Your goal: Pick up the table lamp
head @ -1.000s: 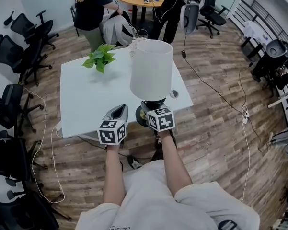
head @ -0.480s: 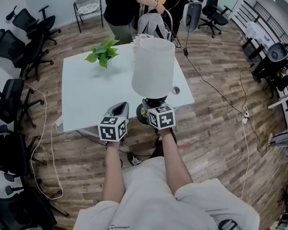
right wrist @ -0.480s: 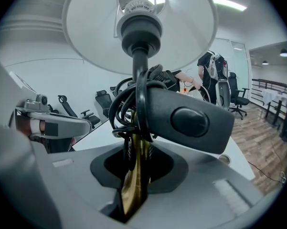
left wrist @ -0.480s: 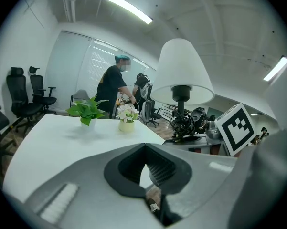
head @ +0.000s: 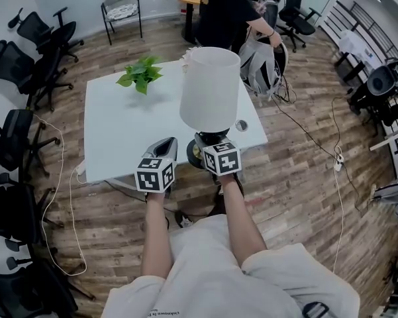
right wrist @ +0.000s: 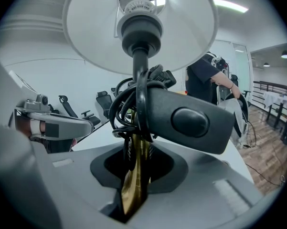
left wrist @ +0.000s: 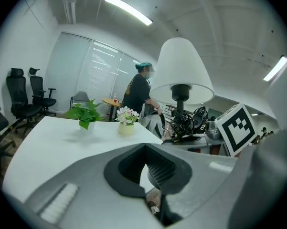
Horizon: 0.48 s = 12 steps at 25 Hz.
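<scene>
The table lamp (head: 210, 88) has a white shade, a brass stem and a dark base at the front edge of the white table (head: 119, 131). My right gripper (head: 209, 146) is shut on the brass stem (right wrist: 136, 175), just under a coiled black cord and its black plug block (right wrist: 191, 120). The shade (right wrist: 141, 27) looms overhead in the right gripper view. I cannot tell whether the base touches the table. My left gripper (head: 164, 148) hovers just left of the lamp, shut on nothing (left wrist: 150, 185); the lamp (left wrist: 181, 70) stands to its right.
A potted green plant (head: 140, 77) and a small vase of flowers (left wrist: 126, 120) stand at the table's far side. A person with a grey backpack (head: 261, 61) is behind the table. Black office chairs (head: 26, 58) line the left; cables cross the wooden floor (head: 304, 138).
The lamp and my right gripper have risen slightly. The person behind the table has walked from left to right with the backpack. My left gripper has hardly moved.
</scene>
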Tool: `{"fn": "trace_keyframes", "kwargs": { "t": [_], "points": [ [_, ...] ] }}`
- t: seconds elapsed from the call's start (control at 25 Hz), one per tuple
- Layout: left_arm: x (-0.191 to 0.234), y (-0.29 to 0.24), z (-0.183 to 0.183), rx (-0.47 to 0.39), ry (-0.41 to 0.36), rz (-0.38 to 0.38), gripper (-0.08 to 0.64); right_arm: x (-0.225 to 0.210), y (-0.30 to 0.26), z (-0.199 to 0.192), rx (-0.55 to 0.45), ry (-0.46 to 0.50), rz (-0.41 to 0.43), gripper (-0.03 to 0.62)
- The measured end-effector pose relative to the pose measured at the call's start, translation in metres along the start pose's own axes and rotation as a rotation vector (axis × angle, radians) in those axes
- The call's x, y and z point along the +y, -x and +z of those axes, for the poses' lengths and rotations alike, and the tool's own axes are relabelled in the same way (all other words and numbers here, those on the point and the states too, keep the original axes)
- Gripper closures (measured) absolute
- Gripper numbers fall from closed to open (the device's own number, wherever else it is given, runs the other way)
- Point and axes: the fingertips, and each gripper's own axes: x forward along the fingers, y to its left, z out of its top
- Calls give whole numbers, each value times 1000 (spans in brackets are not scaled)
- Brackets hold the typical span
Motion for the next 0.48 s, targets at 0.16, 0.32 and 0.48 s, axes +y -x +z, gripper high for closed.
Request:
{"fn": "trace_keyframes", "kwargs": {
  "t": [0.16,0.32,0.48],
  "points": [
    [-4,-2,-1,7,-8,-8,560,-2,2,2,-2,3,-1,492],
    [-4,-1,-1,9,-10,-6,560,-2,3,2,-6,3,0,492],
    [-5,1,-5,16,-13,-4,560,-1,5,1,-9,4,0,492]
  ]
}}
